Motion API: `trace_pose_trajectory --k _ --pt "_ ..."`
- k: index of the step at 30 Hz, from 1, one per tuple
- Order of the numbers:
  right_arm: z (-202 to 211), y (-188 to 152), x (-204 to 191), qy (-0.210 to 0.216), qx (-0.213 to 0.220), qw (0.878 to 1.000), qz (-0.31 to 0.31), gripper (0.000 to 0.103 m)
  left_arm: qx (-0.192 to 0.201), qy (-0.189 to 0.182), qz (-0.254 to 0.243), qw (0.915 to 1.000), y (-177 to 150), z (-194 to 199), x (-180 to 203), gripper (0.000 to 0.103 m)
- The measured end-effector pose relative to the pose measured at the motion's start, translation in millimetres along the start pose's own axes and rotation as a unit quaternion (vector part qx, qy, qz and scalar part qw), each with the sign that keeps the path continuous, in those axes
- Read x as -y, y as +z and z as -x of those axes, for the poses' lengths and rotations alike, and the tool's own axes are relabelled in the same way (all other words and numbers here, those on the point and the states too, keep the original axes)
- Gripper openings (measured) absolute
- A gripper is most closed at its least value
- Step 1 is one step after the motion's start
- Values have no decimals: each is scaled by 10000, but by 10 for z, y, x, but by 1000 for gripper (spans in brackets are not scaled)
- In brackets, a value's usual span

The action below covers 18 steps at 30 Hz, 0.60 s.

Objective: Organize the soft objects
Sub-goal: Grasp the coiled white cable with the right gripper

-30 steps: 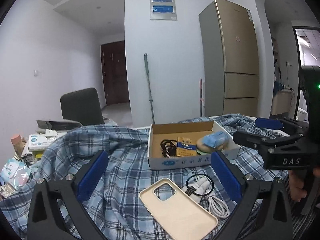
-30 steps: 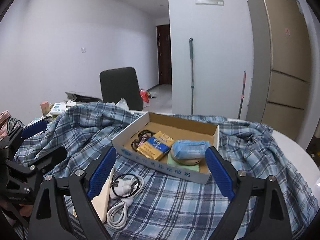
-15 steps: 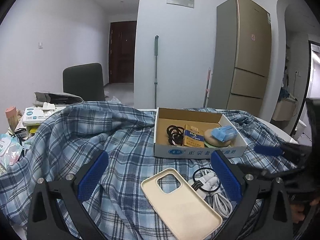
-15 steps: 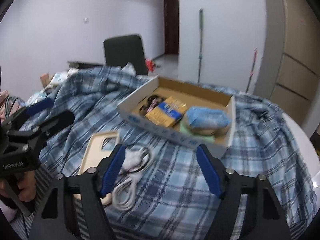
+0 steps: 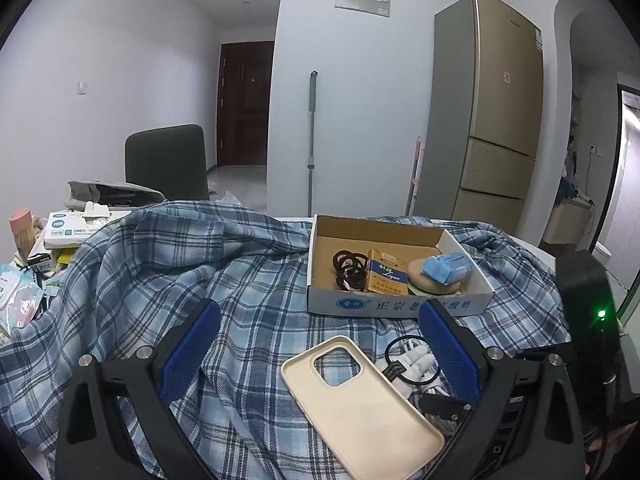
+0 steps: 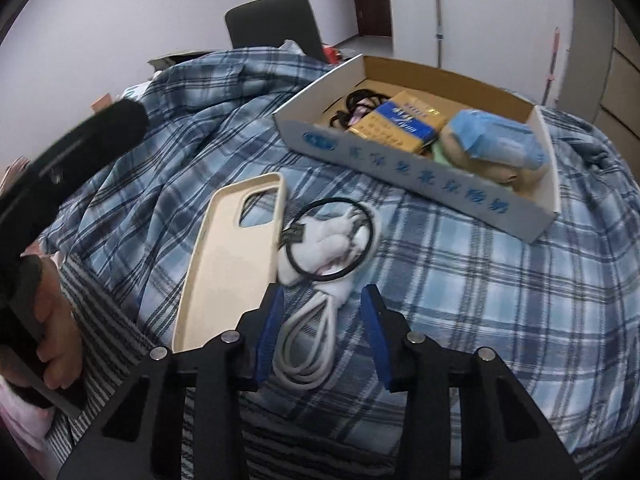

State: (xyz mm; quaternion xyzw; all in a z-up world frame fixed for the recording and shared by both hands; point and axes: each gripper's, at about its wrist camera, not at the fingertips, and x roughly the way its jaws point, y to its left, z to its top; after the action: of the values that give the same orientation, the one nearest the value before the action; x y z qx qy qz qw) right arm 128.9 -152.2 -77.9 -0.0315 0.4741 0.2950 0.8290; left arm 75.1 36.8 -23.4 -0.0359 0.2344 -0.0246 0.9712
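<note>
A cream phone case (image 5: 360, 404) (image 6: 232, 264) lies on the blue plaid cloth (image 5: 168, 280). Beside it lie a coiled white cable (image 6: 316, 320) and a black hair tie (image 6: 332, 240). A cardboard box (image 5: 396, 308) (image 6: 420, 184) behind them holds black hair ties (image 5: 348, 266), a blue-and-gold packet (image 5: 386, 276) and a blue pack (image 5: 448, 268) on a beige pad. My left gripper (image 5: 320, 354) is open and empty above the cloth. My right gripper (image 6: 320, 320) is low, its jaws partly closed, one on each side of the white cable, not gripping it.
Clutter of boxes and packets (image 5: 60, 232) sits at the table's left edge. A dark chair (image 5: 164, 164) stands behind the table. A fridge (image 5: 484, 120) and a mop (image 5: 312, 140) stand against the far wall.
My right gripper has dropped down and forward onto the white cable, and its jaws have narrowed. My left gripper has shifted a little and stays open.
</note>
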Motion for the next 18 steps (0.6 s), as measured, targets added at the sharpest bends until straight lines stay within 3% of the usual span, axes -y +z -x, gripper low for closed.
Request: trace_pose_trajectory --k 5,9,13,14,18 --pt "-81 -27 -28 -168 -123 9997 96 39 1 10 -17 10000 2 2 19 101" --pt "-53 -38 -69 -270 -92 9993 248 24 0 -9 -10 10000 -2 6 21 101" --pt "80 -40 -53 -446 51 9984 355 18 30 -10 -39 10000 -5 3 33 101" --pt "120 -42 -33 -455 83 9983 360 11 29 -12 -48 10000 -7 3 36 101" --pt "281 -61 80 -596 166 9973 407 8 24 -22 -39 10000 -6 -2 41 101"
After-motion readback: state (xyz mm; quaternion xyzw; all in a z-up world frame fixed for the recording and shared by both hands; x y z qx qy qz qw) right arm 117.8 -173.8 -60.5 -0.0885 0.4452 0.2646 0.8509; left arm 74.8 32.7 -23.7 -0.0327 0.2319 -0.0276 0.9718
